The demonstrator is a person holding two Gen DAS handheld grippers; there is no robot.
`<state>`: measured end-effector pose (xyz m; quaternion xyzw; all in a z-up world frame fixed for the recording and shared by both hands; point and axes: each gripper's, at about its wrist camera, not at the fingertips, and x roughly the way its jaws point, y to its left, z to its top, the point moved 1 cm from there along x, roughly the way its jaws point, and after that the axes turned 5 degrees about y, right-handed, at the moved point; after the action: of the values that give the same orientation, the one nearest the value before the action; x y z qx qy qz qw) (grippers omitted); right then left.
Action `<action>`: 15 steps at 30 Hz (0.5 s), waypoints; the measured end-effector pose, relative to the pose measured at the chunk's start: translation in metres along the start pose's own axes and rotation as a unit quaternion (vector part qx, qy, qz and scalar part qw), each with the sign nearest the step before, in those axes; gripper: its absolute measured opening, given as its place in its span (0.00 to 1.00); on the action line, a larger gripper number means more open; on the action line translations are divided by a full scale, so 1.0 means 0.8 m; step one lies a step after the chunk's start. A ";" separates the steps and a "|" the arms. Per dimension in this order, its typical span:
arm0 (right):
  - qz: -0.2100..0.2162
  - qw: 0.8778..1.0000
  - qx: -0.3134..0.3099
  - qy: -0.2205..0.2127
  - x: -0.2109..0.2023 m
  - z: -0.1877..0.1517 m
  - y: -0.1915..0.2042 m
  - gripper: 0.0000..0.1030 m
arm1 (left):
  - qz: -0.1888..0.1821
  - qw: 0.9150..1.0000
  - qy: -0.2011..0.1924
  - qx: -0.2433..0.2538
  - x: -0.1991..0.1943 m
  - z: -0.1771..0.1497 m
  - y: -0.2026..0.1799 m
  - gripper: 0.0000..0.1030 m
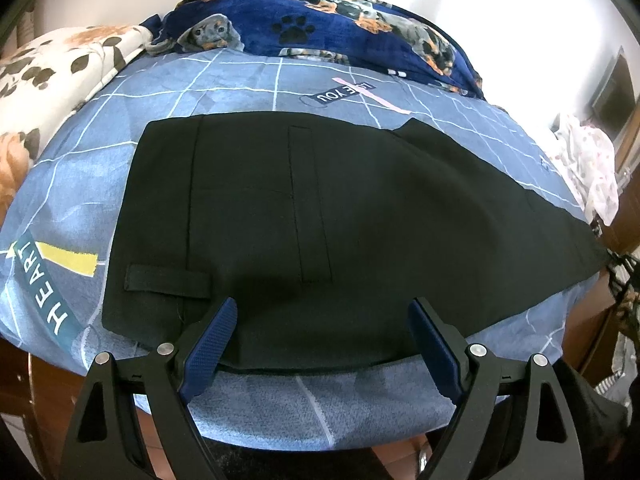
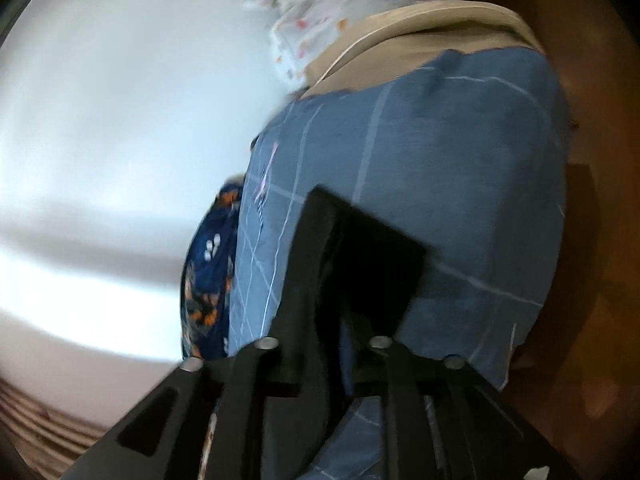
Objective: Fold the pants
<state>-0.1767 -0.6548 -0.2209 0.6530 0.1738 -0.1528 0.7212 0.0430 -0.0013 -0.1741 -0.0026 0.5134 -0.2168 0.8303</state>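
Mostly the bed [image 1: 224,92] fills your view; the black pants [image 1: 320,208] lie flat toward its near edge. Your left gripper [image 1: 322,316] spreads wide above them. Blur obscures your right gripper [image 2: 340,300], apparently clamped on dark cloth.

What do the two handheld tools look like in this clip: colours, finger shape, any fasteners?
Left tool: black angular frame with triangular cut-outs, round silver fasteners, two fingers faced with dark blue textured pads. Right tool: the same black frame and silver fasteners, blurred; its pads are not clearly visible. No sleeves show.
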 end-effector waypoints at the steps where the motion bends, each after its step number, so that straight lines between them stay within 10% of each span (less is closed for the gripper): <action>1: 0.002 1.000 0.008 -0.008 0.001 -0.005 -0.007 0.34 | -0.001 1.000 0.000 -0.001 0.000 0.000 0.000 0.84; 15: 0.027 1.000 0.014 0.007 0.048 -0.050 0.010 0.53 | 0.006 1.000 0.000 0.009 0.002 -0.004 -0.005 0.86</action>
<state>-0.1407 -0.6136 -0.2350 0.6689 0.1591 -0.1309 0.7143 0.0398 -0.0052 -0.1761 0.0080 0.5119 -0.2161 0.8314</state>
